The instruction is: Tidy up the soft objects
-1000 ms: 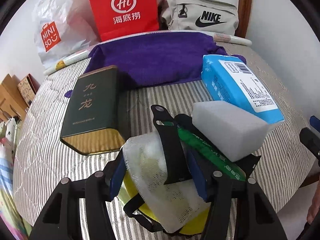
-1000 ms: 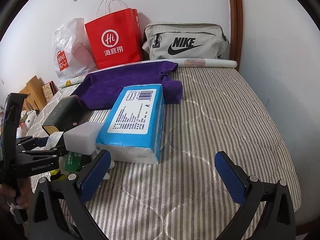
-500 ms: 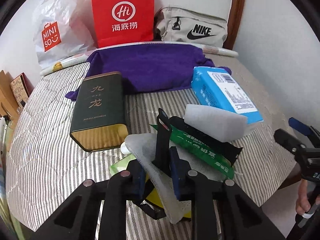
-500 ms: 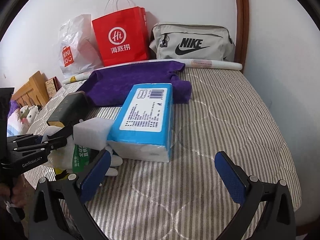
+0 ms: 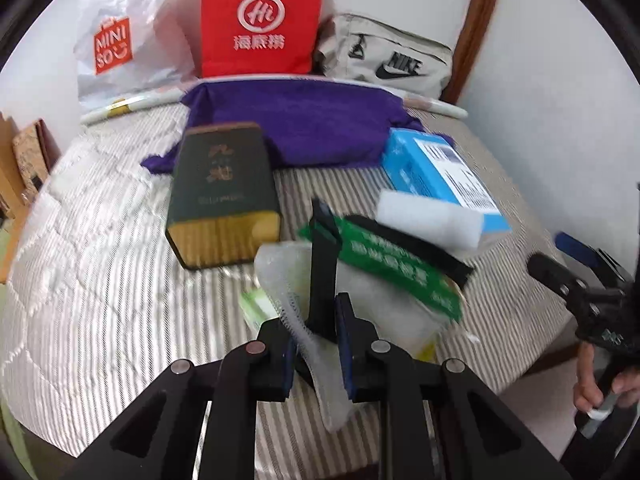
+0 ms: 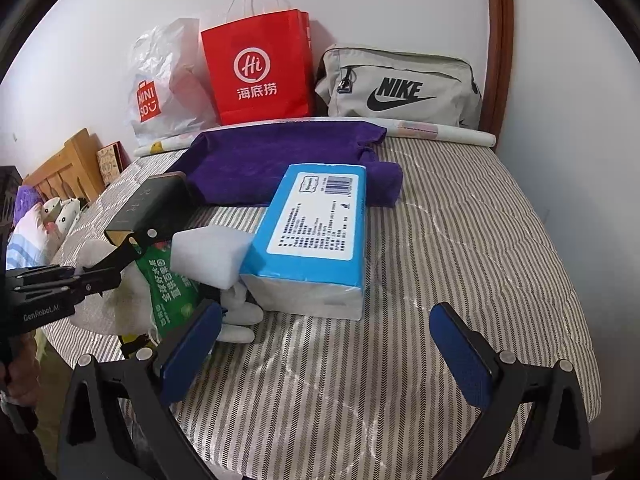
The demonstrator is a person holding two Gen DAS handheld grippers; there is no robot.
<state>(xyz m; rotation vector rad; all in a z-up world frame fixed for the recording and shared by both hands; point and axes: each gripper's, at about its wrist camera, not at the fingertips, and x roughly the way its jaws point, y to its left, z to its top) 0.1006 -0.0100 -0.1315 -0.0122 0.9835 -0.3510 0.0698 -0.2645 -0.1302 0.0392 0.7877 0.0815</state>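
In the left wrist view my left gripper (image 5: 318, 340) is shut on a white foam-net wrap (image 5: 288, 276) and a black strap (image 5: 322, 280) that rises between its pads. A green packet (image 5: 392, 264) leans over the wrap, and a white foam block (image 5: 430, 220) rests on top against the blue tissue pack (image 5: 436, 176). Seen from the right wrist, my right gripper (image 6: 324, 348) stands open over bare mattress in front of the tissue pack (image 6: 316, 232). To its left are the foam block (image 6: 208, 256), the green packet (image 6: 168, 284) and my left gripper (image 6: 120, 256).
A dark green tin (image 5: 222, 196) lies left of the pile, with a purple towel (image 5: 296, 128) behind it. A Miniso bag (image 5: 116, 44), red paper bag (image 5: 260, 20) and Nike bag (image 5: 392, 64) line the wall. The mattress edge (image 6: 560, 380) drops off at the right. A wooden headboard (image 6: 68, 168) stands left.
The left gripper has closed from wide open onto the foam-net wrap and strap and drawn back from the pile. The right gripper has stayed open and drifted slightly.
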